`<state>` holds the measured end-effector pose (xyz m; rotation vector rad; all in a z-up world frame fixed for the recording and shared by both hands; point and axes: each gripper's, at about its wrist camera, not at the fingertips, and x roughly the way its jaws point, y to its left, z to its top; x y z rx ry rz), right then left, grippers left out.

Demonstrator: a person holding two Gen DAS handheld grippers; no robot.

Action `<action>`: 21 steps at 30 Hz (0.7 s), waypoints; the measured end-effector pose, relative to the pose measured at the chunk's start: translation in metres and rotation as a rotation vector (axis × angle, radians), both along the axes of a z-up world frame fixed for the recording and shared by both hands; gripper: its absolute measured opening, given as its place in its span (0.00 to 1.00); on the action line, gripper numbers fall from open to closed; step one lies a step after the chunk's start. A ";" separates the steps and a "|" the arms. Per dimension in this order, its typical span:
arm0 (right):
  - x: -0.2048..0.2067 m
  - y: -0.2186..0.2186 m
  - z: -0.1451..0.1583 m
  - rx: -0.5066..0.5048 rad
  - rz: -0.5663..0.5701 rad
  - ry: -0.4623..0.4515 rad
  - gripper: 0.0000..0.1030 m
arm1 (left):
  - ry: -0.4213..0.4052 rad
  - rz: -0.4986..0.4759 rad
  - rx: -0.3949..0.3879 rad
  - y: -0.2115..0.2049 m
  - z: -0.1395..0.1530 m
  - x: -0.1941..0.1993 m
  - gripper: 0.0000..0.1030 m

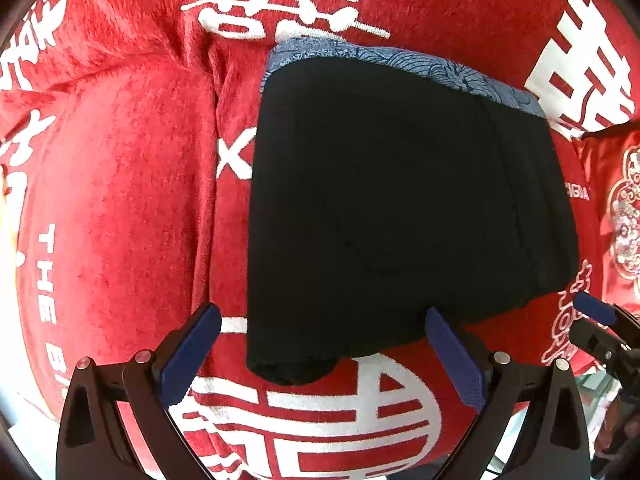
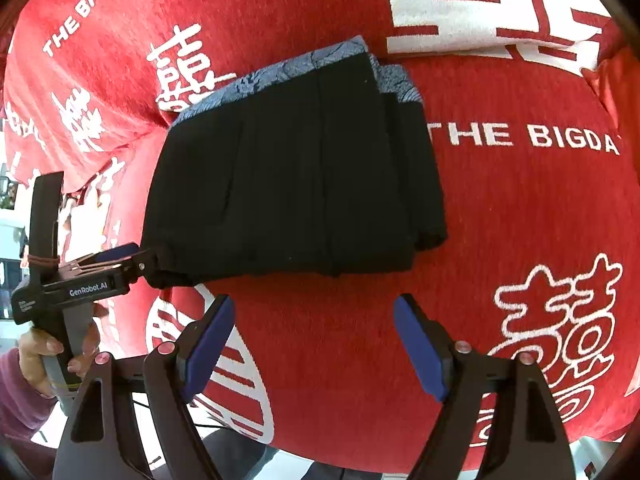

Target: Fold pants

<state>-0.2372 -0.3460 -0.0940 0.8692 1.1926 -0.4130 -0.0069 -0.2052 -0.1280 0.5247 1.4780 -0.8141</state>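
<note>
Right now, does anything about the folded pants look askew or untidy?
Mostly tidy. The black pants lie folded on the red blanket, but the layers on the far right step out unevenly, and the near-left corner bunches into a lump. Both grippers are open.

I'm reading white print on the red cloth (image 2: 520, 208): "THE BIGDA" runs beside the folded black fabric in the right wrist view, and again at the top left corner, cut off at the edge both times. Big white Chinese characters sprawl around it (too stylised for me to spell out). From the left wrist view, "THE B" climbs the cloth's left side. On the left hand-held gripper (image 2: 138, 258), a white label says "GenRobot.AI"; smaller print beside it stays unreadable.
</note>
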 end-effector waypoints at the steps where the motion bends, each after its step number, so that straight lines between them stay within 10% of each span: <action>1: -0.001 -0.002 0.001 0.000 -0.006 -0.001 0.82 | 0.007 0.008 -0.009 0.000 0.001 0.002 0.99; 11: -0.008 -0.049 -0.002 -0.030 -0.117 0.007 0.81 | -0.063 0.093 -0.060 -0.015 0.012 0.043 0.99; 17: 0.016 -0.075 -0.014 0.003 -0.097 -0.017 0.26 | -0.118 0.053 -0.035 -0.027 -0.009 0.041 0.99; 21: 0.021 -0.067 -0.021 -0.002 -0.062 -0.017 0.22 | -0.108 0.054 -0.050 -0.020 -0.017 0.038 0.99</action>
